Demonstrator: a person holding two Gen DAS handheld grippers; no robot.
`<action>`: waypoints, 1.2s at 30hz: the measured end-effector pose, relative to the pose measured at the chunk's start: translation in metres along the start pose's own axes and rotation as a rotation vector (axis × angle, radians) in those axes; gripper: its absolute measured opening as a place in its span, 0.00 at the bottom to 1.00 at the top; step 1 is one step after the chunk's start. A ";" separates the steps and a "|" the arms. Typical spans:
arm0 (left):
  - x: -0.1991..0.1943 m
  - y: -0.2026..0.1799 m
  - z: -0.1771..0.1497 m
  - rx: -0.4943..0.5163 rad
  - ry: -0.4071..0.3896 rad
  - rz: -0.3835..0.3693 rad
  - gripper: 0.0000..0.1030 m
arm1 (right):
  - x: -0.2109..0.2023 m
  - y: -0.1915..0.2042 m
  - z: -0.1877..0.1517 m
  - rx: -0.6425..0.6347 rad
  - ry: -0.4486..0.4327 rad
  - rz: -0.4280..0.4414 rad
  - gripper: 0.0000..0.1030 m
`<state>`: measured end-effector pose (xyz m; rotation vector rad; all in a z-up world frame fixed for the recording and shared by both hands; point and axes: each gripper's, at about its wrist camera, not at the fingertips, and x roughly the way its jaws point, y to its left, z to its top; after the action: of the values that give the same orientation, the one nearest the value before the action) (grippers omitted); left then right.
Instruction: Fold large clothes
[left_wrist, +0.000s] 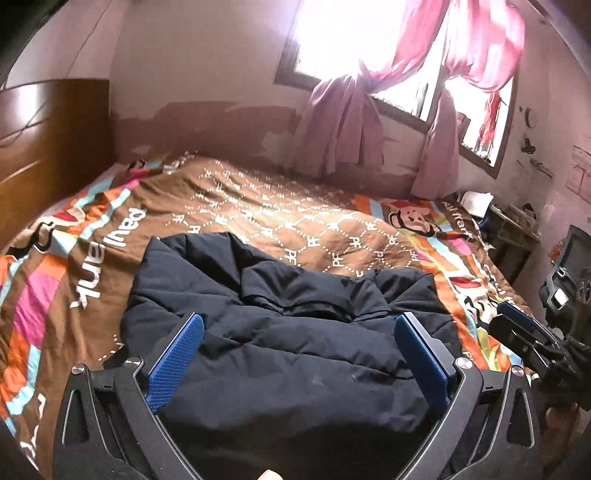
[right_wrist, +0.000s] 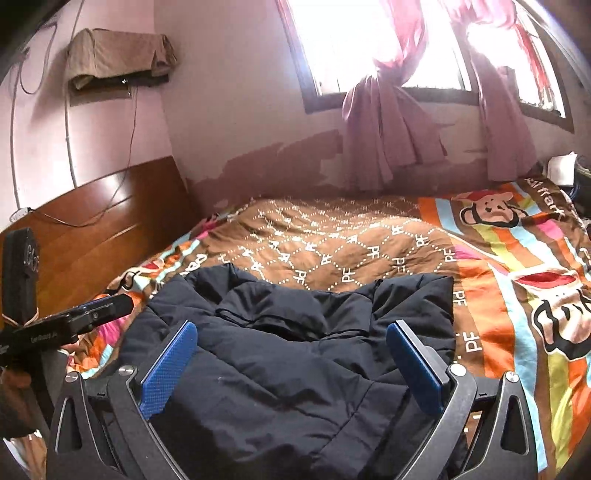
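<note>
A dark navy padded jacket (left_wrist: 280, 332) lies crumpled and partly folded on the bed, near its front edge; the right wrist view shows the same jacket (right_wrist: 295, 350). My left gripper (left_wrist: 297, 325) hangs above the jacket with its blue pads (left_wrist: 177, 354) spread wide and nothing between them. My right gripper (right_wrist: 291, 332) is likewise wide open over the jacket, its blue pads (right_wrist: 413, 365) clear of the cloth. The right gripper (left_wrist: 524, 332) shows at the right edge of the left wrist view, and the left gripper (right_wrist: 92, 314) at the left edge of the right wrist view.
The bed has a brown and striped cartoon quilt (left_wrist: 295, 206) and a wooden headboard (left_wrist: 55, 147) at the left. Pink curtains (left_wrist: 351, 122) hang at a bright window behind. A cluttered side table (left_wrist: 509, 221) stands at the far right.
</note>
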<state>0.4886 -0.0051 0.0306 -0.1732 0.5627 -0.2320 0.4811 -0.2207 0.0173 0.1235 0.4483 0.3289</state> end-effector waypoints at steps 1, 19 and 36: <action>-0.006 -0.003 -0.001 0.004 -0.005 -0.003 0.98 | -0.009 0.003 0.000 -0.008 -0.011 0.003 1.00; -0.205 -0.072 -0.036 0.081 -0.107 0.092 0.98 | -0.212 0.078 0.008 -0.027 -0.100 0.004 1.00; -0.287 -0.059 -0.114 0.167 -0.111 0.094 0.98 | -0.287 0.149 -0.073 -0.143 -0.097 -0.028 1.00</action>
<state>0.1810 0.0029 0.0946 0.0023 0.4377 -0.1762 0.1626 -0.1745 0.0964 -0.0062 0.3289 0.3245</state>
